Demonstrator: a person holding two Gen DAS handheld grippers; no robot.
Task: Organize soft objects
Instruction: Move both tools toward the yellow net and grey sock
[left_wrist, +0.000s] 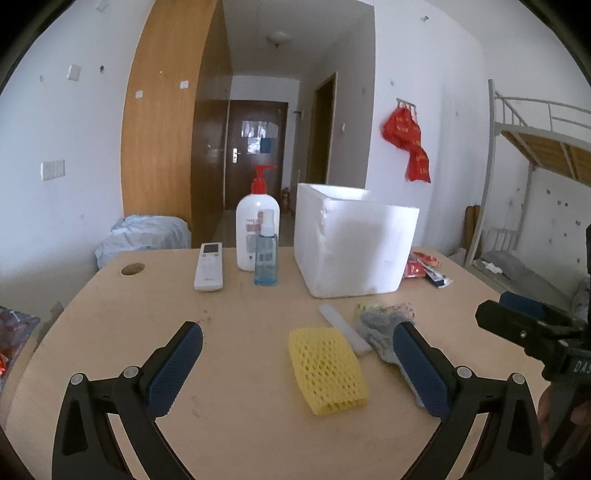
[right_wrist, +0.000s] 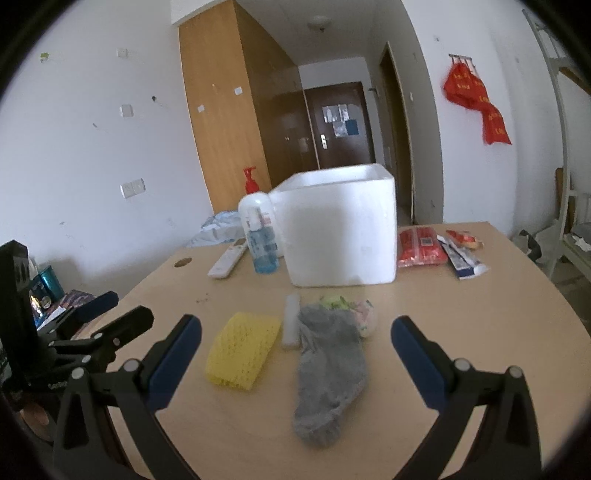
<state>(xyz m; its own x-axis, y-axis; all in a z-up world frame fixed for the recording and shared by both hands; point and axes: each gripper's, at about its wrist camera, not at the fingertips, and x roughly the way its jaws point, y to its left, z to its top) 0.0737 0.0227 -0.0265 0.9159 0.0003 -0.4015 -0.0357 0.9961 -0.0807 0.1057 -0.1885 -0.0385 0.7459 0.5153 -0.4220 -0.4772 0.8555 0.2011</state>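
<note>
A yellow foam net sleeve (left_wrist: 327, 371) (right_wrist: 243, 350) lies on the wooden table (left_wrist: 240, 424), between the fingers of my open left gripper (left_wrist: 297, 349). Beside it are a white foam stick (left_wrist: 345, 329) (right_wrist: 291, 320), a grey sock (right_wrist: 327, 373) (left_wrist: 378, 330) and a small patterned cloth (right_wrist: 364, 312). The sock stretches between the fingers of my open right gripper (right_wrist: 295, 341). A white foam box (left_wrist: 352, 242) (right_wrist: 338, 229) stands open-topped behind them. Neither gripper holds anything.
Left of the box stand a white pump bottle (left_wrist: 256, 225), a blue spray bottle (left_wrist: 266, 254) and a white remote (left_wrist: 209, 266). Red packets (right_wrist: 421, 245) and a tube (right_wrist: 461, 258) lie right of the box. My right gripper's body (left_wrist: 528, 328) shows at the left view's right edge.
</note>
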